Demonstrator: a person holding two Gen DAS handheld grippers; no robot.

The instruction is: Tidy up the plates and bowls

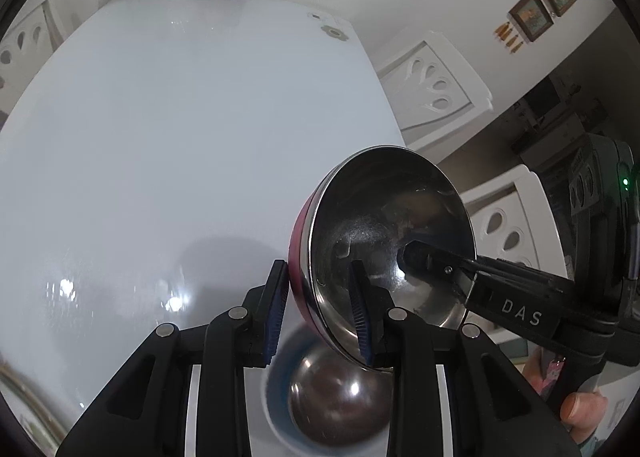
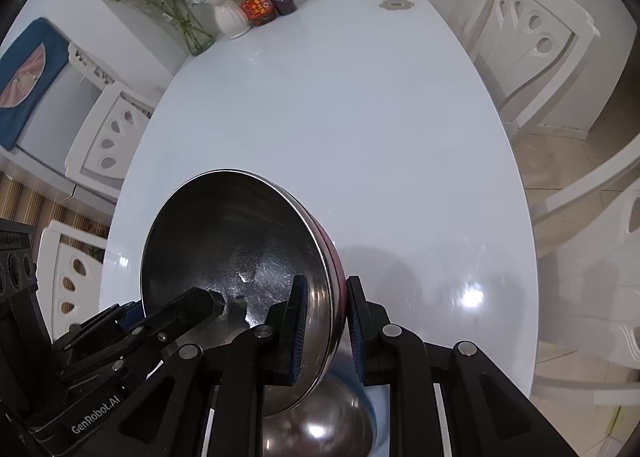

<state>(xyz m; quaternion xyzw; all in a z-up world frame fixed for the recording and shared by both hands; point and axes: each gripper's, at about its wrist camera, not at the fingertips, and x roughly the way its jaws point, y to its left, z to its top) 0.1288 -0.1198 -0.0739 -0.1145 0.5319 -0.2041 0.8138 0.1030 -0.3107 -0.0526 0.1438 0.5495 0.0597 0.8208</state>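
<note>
Two grippers: one bowl (image 1: 384,241) is held between them, tilted steeply on edge above the table (image 1: 180,137).
Bowl: steel inside, red outside; its open face is turned toward the right gripper's side, its red back toward the left.
Left gripper (image 1: 320,317): the jaws are narrowed onto the bowl's lower rim, one blue pad (image 1: 362,313) inside the steel, the other against the red wall.
Right gripper (image 2: 326,329): in its own view the jaws straddle the opposite stretch of rim, one pad inside, one outside; the outer pad seems just off the red wall, so a firm pinch cannot be confirmed.
Second bowl (image 1: 340,401): a steel-lined bowl with a blue outside is seen directly below both grippers, upright on the table near its front edge.
Key relation: the held bowl hangs just above the lower one, rim plane near vertical; to nest, it would have to be tipped level, open side up, and lowered straight down.
Nearer hand: neither; both are at the rim, on opposite sides.
Background: jars (image 2: 260,7), flowers in a vase (image 2: 230,19) and chairs (image 2: 524,45) stand well apart from the work.
</note>
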